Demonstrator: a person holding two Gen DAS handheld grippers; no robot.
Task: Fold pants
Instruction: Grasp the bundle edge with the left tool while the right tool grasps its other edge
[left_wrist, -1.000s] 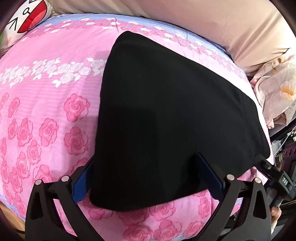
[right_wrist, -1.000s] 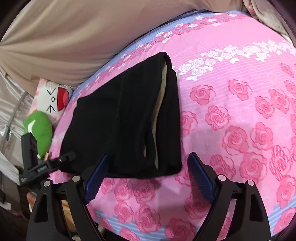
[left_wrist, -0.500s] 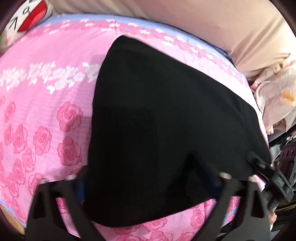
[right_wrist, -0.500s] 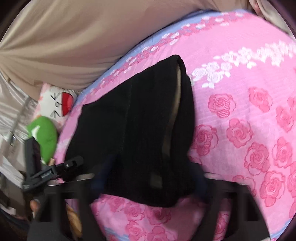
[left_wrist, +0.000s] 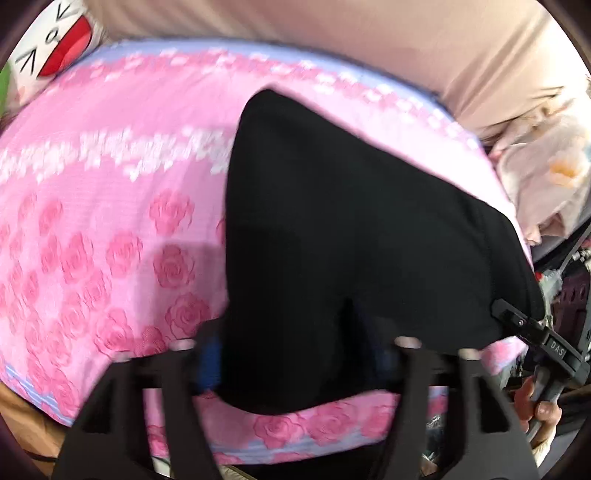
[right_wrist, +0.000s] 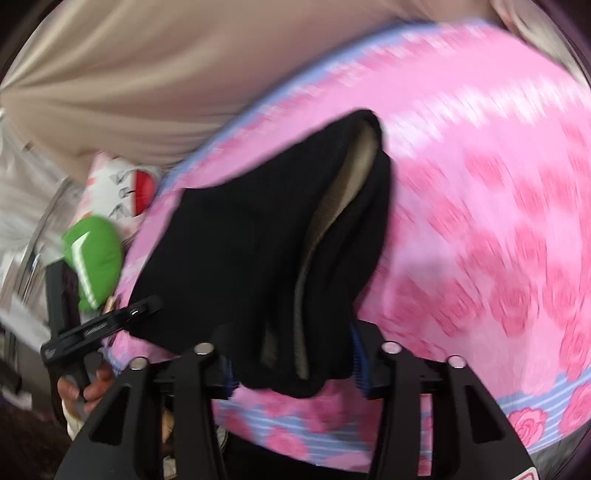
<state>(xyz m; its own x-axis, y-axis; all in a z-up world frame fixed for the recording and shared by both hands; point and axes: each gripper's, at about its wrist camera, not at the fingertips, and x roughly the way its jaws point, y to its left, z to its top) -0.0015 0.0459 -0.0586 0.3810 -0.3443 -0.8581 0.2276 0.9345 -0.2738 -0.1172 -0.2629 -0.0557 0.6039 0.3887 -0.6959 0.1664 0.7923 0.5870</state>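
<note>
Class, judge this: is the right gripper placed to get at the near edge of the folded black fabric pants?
Probably yes. The right gripper already straddles the near edge of the black pants, jaws opening slightly; nothing lies between.

- The left wrist view is looking steeply down along its own fingers, sitting close over the near edge of the black pants (left_wrist: 362, 240) on the pink bedspread (left_wrist: 92, 229).
- The right wrist view is looking down less steeply, equally near.
- Both are sharing the pants, bedspread and the cartoon pillow (right_wrist: 125, 188), upper left.
</note>
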